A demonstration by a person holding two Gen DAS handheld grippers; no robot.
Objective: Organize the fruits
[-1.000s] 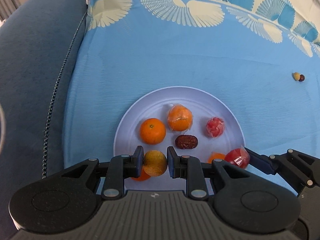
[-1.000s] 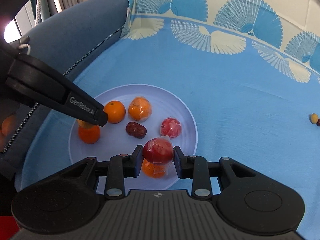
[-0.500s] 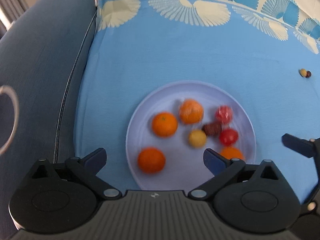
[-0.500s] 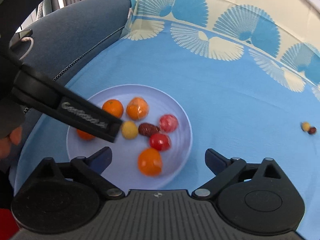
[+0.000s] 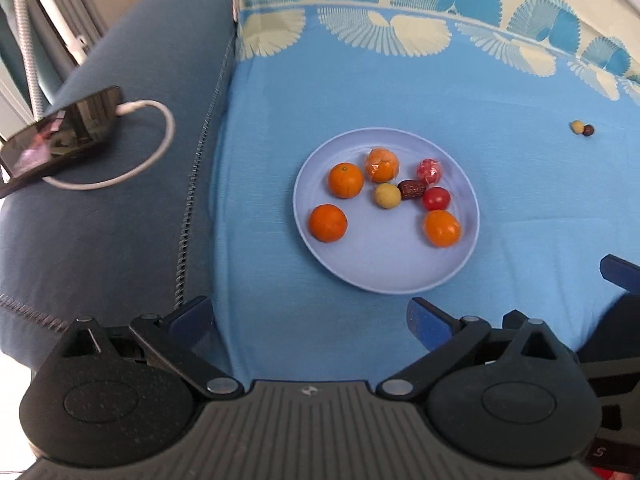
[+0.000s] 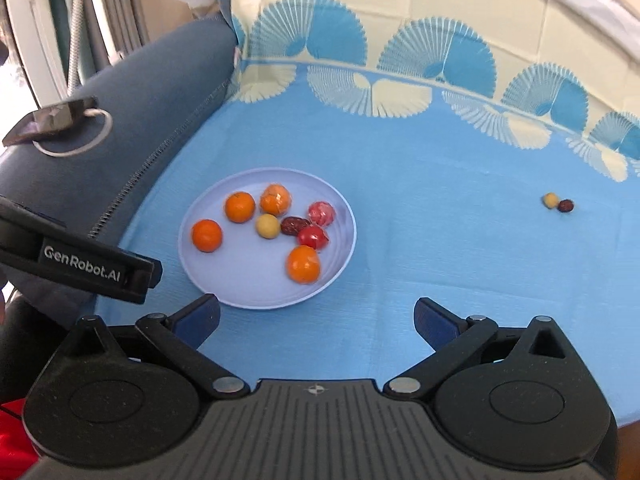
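Observation:
A pale blue plate [image 5: 384, 272] [image 6: 248, 292] sits on the blue cloth and holds several fruits: oranges [image 5: 345, 180] [image 6: 239, 207], a yellow fruit [image 5: 387, 195] [image 6: 267, 226], a dark date [image 5: 411, 189], a red tomato [image 5: 436, 198] [image 6: 313, 237] and a wrapped red fruit [image 5: 429, 171]. A small yellow fruit [image 5: 576, 126] [image 6: 550, 200] and a dark one [image 5: 588, 131] [image 6: 565, 205] lie together far right on the cloth. My left gripper [image 5: 310, 318] is open and empty, pulled back from the plate. My right gripper [image 6: 316, 318] is open and empty, near the plate's front right.
A dark blue cushion [image 5: 120, 200] borders the cloth on the left, with a phone [image 5: 60, 136] and its white cable [image 5: 156, 148] on it. The left gripper's finger [image 6: 80, 264] shows at the left of the right wrist view.
Both grippers have opened and let go of the yellow fruit and the red tomato, which now lie on the plate. Both grippers have drawn back and up.

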